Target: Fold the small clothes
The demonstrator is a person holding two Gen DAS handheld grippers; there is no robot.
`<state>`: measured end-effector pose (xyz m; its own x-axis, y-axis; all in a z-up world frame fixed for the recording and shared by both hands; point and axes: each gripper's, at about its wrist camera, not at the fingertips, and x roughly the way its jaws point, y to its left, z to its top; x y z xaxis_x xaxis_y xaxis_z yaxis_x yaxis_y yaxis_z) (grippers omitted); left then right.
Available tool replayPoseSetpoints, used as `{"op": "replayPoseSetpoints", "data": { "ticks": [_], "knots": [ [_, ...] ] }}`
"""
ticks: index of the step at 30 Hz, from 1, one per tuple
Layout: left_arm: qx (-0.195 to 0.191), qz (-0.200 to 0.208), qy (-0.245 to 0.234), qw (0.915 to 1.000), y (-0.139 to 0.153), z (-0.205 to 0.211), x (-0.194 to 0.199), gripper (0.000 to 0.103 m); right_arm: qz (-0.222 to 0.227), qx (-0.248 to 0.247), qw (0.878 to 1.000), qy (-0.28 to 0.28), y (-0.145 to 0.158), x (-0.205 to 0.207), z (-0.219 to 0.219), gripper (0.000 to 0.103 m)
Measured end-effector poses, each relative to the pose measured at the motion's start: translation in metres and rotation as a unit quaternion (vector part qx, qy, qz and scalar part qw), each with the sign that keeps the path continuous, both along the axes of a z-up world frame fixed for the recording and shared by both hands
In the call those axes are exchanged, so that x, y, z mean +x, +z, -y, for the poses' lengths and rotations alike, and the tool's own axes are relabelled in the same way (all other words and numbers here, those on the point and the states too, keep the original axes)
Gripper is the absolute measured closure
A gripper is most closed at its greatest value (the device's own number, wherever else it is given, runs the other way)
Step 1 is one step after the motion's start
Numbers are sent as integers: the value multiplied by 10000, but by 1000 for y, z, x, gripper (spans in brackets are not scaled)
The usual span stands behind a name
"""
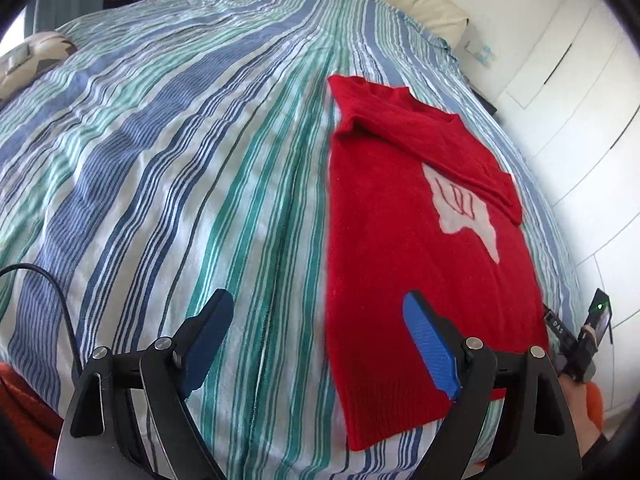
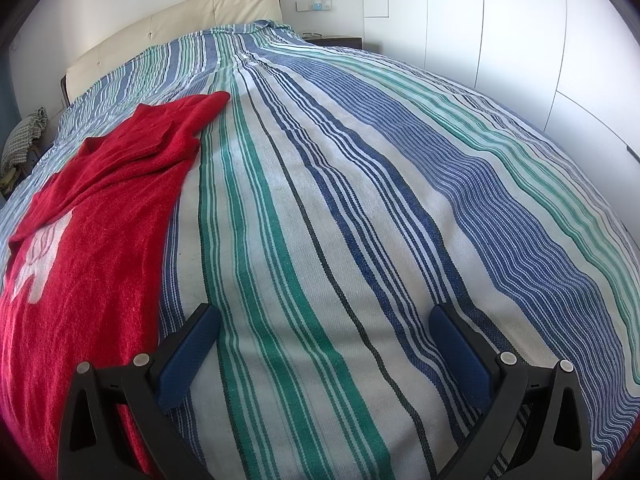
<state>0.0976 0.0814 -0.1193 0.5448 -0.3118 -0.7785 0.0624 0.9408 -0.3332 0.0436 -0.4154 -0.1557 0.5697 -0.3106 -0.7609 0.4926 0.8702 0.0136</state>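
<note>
A small red knitted sweater (image 1: 404, 248) with a white motif (image 1: 460, 204) lies flat on the striped bedspread (image 1: 180, 160), its sleeves folded in across the chest. My left gripper (image 1: 320, 304) is open and empty, hovering over the sweater's lower left edge; its right finger (image 1: 430, 344) is above the red knit. In the right wrist view the sweater (image 2: 92, 232) lies at the left. My right gripper (image 2: 324, 318) is open and empty above the bare bedspread (image 2: 360, 200), just right of the sweater's hem.
A cream headboard (image 2: 180, 20) stands at the far end of the bed. White wardrobe doors (image 2: 500, 20) line the right side. A dark nightstand (image 2: 340, 42) sits beside the headboard. A pillow (image 1: 28, 64) and bunched clothes (image 2: 24, 136) lie at the bed's left.
</note>
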Motion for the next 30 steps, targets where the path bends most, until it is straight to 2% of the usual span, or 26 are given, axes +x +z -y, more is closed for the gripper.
{"op": "replayPoseSetpoints", "data": {
  "ticks": [5,10,24,30],
  "knots": [
    [262,143,114,9995,-4,-4,-4,14,16,15,10000,10,0,0,0,0],
    [272,64,238,9993,-16,-12,-8,14,49,45,10000,24,2,-1,0,0],
    [368,35,397,9985,-23,-20,-6,14,55,50,10000,24,1,-2,0,0],
    [548,46,418,9976,-25,-21,-4,13,43,38,10000,19,1,-2,-1,0]
  ]
}}
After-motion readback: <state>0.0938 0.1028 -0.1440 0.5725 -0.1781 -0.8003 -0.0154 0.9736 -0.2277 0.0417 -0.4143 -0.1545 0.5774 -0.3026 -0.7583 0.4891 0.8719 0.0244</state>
